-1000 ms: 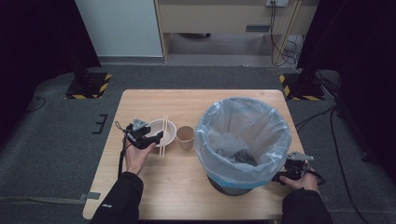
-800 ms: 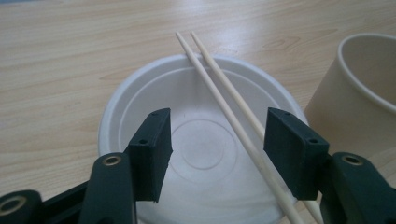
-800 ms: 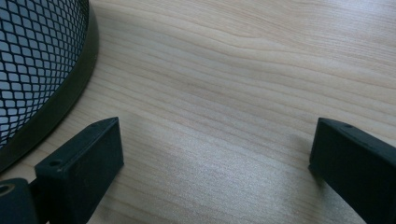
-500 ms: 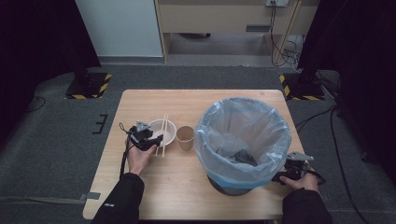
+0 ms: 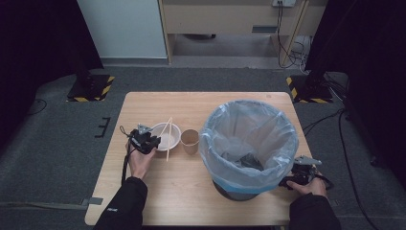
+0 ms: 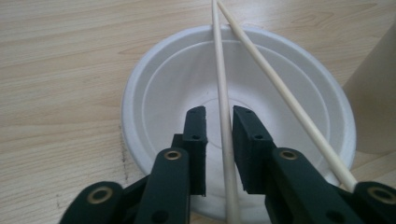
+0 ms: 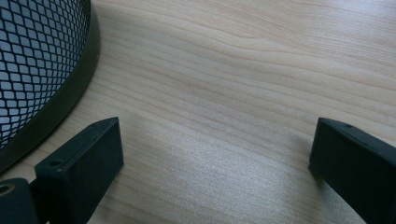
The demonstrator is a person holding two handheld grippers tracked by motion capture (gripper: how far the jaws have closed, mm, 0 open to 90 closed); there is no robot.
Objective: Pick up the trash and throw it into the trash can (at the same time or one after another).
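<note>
A white bowl sits on the wooden table, left of centre, with two chopsticks laid across it. In the left gripper view my left gripper hangs over the bowl. One chopstick runs between its jaws. It lies against the right one, and a small gap remains at the left one. The other chopstick passes outside to the right. My right gripper stands wide open on bare table, beside the bin's black mesh base.
A brown paper cup stands just right of the bowl. A large bin with a pale blue liner takes up the table's right half, with dark rubbish inside. My right gripper sits near the table's right front corner.
My left gripper has edged slightly toward the bowl and over the chopsticks. The right gripper has stayed in place.
</note>
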